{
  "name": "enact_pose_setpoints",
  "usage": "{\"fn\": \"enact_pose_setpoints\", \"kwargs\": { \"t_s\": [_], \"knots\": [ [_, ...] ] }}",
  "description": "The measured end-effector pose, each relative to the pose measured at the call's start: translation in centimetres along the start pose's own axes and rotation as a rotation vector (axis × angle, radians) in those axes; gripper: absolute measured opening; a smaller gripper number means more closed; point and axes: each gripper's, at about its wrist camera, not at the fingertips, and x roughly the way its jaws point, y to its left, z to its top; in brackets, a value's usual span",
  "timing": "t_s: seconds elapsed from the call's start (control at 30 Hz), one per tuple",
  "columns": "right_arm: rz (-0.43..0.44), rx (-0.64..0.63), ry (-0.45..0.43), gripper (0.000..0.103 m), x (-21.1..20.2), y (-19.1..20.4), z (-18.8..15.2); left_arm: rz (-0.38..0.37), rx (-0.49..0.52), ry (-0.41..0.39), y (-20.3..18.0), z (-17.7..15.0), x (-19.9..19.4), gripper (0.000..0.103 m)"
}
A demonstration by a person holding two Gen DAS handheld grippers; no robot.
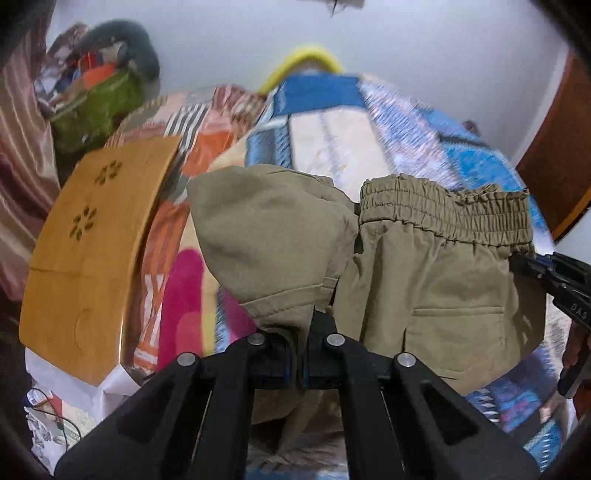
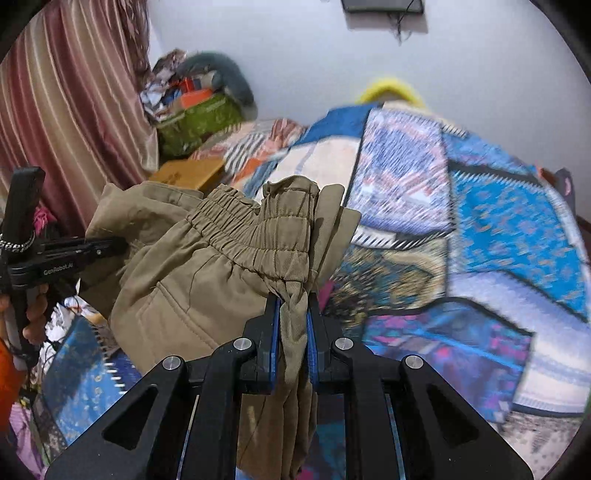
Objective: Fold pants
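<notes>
Black left gripper (image 1: 301,354) is clamped on a fold of the khaki pants (image 1: 424,280), and the right gripper (image 2: 293,317) is clamped on bunched fabric just below the elastic waistband (image 2: 255,236). Both grippers hold the pants raised above the patterned quilt (image 2: 480,221); a wooden board (image 1: 96,251) lies to the left.

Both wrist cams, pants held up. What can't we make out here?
- Legs of the khaki elastic-waist pants: left wrist view, hidden behind the left gripper; right wrist view, cut off behind the right gripper.
- Patterned blue patchwork quilt: motion-blurred in both views.
- Green fabric bag: contents too small and jumbled.
- Dark wall-mounted object: cut by the top edge.
</notes>
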Motion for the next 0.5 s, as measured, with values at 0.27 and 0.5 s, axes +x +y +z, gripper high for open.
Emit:
{"fn": "enact_pose_setpoints", "kwargs": {
  "t_s": [0.27, 0.5],
  "knots": [
    [-0.062, -0.038, 0.077, 0.012, 4.1, -1.1, -0.7, 0.002, -0.044, 0.075, 3.4, -1.7, 5.2, 0.021],
    [-0.091, -0.060, 0.109, 0.015, 5.0, -1.0, -1.4, 0.039, -0.061, 0.080, 4.3, -2.2, 5.6, 0.029]
  ]
}}
